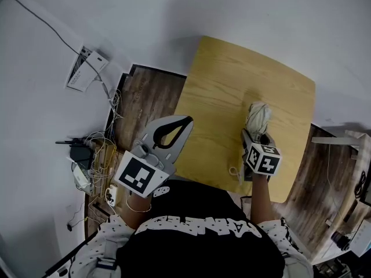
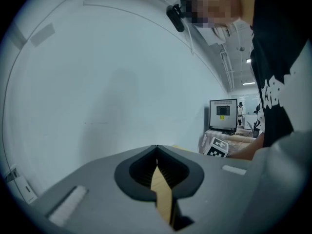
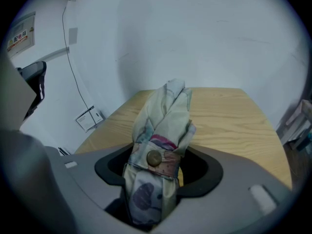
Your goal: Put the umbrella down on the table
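Wooden tabletop [image 1: 232,80] stands against a white wall. Left gripper [image 1: 184,122] hangs empty, jaws together, over the tabletop's left edge. Right gripper [image 1: 255,136] is clamped on the folded umbrella [image 1: 259,116], angled down over the tabletop. Risk: released while tilted, the umbrella may roll toward the near edge.

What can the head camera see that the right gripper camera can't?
Only the head view shows the left gripper and the marker cube on the right gripper. Only the right gripper view shows the brown button on the closing strap. Both show the folded umbrella and the wooden table.
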`<control>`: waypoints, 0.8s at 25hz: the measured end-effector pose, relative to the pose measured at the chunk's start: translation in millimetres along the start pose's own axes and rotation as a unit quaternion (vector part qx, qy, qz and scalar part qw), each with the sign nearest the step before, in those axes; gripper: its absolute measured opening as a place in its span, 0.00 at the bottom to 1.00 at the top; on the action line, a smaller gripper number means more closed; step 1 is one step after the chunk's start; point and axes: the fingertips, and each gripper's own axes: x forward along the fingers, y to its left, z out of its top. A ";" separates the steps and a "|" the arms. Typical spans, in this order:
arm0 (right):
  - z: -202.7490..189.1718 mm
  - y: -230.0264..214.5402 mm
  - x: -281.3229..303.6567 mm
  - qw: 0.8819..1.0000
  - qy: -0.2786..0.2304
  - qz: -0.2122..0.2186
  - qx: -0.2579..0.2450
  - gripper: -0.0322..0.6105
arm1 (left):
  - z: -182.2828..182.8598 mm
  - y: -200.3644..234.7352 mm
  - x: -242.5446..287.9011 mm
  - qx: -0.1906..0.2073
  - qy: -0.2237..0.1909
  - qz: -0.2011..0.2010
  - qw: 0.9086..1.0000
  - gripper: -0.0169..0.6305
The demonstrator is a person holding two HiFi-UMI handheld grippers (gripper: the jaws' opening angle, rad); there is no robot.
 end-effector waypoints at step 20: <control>-15.5 -8.3 25.1 0.998 0.050 -0.026 -0.011 0.50 | 1.3 11.5 4.7 -0.003 0.004 0.004 1.000 0.03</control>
